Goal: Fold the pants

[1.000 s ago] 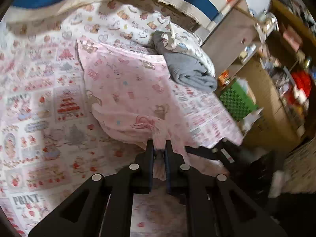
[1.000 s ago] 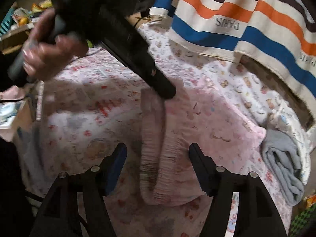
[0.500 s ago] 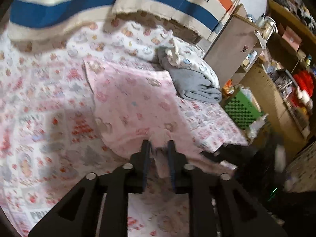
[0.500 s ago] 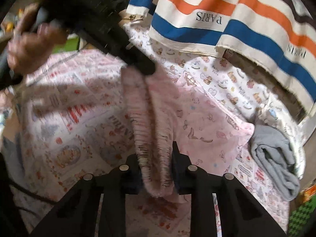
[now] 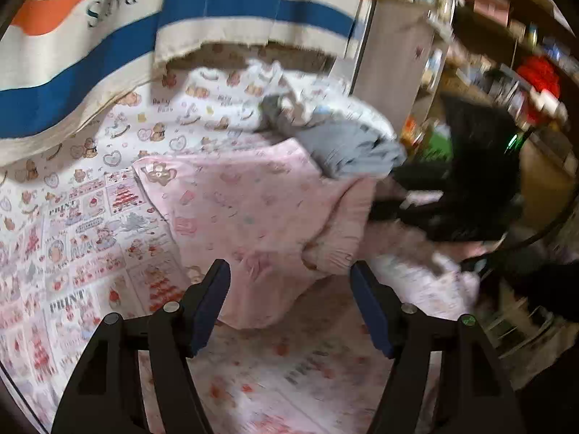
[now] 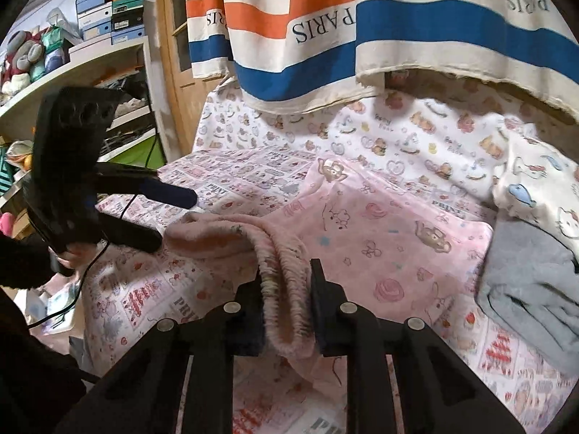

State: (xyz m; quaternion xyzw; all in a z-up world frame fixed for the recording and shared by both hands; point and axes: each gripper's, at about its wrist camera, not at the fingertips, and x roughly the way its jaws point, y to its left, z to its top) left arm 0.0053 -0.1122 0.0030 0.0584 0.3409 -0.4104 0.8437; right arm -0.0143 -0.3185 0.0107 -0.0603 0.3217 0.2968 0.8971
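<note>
Printed bedding [image 5: 83,217] carried the pink pants [image 5: 246,202]; the left gripper [image 5: 289,289], pinching them a second earlier, was spreading, free of the cloth. Opposite, the right gripper [image 6: 286,289], previously spread, was closing on the ribbed waistband [image 6: 282,264], lifted since.

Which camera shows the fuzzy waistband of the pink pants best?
The right wrist view. There the waistband runs sharp and close, pinched between the closing pads of the right tool. The left wrist view shows it only off to the side and blurred, past the opening left tool, which has nothing between its pads.
</note>
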